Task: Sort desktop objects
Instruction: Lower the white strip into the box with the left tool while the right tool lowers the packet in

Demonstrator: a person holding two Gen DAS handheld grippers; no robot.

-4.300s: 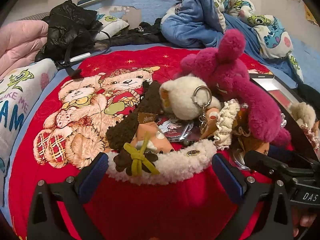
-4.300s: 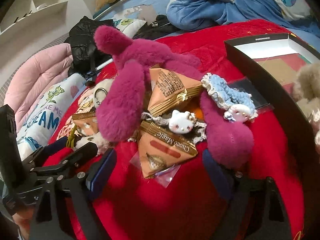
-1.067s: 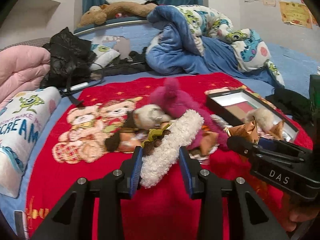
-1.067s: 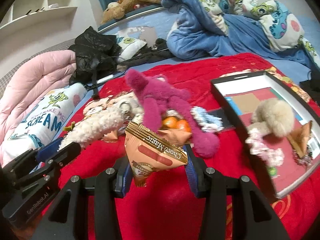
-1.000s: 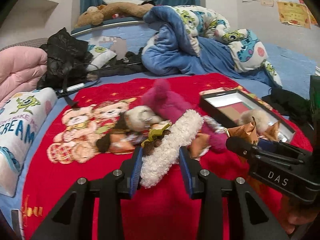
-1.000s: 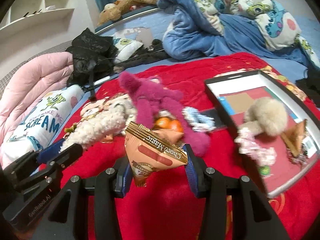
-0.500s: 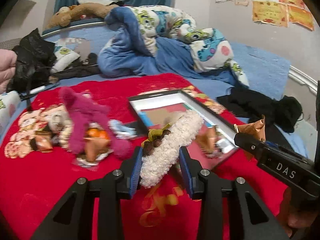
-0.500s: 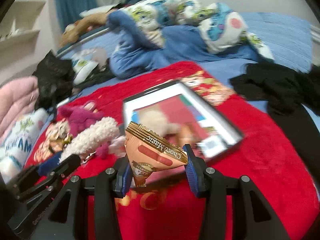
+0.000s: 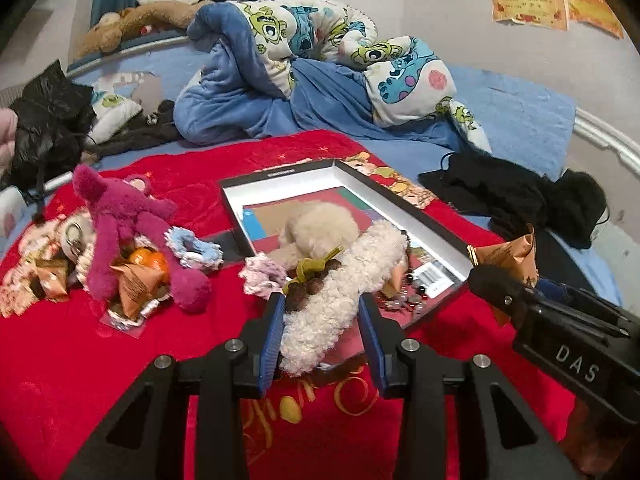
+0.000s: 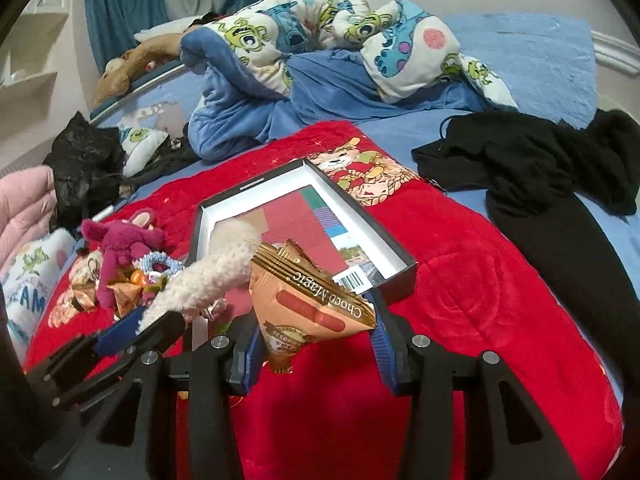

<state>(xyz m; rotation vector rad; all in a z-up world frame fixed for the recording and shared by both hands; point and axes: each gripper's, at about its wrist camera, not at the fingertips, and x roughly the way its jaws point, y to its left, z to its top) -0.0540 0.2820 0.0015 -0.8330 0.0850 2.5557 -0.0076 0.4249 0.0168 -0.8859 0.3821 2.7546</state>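
Observation:
My left gripper is shut on a long cream fleece plush with a green bow, held over the near edge of the black box tray. My right gripper is shut on a tan Choco Magic snack packet, just in front of the tray's near corner. Inside the tray lie a cream fluffy ball and small trinkets. Left of the tray sits a pile with a magenta plush, a blue scrunchie, an orange and more packets.
A red blanket covers the bed. Black clothes lie to the right of it. A rumpled blue quilt is heaped behind, with a black jacket at the far left. A pink scrunchie rests by the tray's left side.
Both grippers swung to the right, away from the pile and over to the tray, each still gripping its object. The pile now sits left of both.

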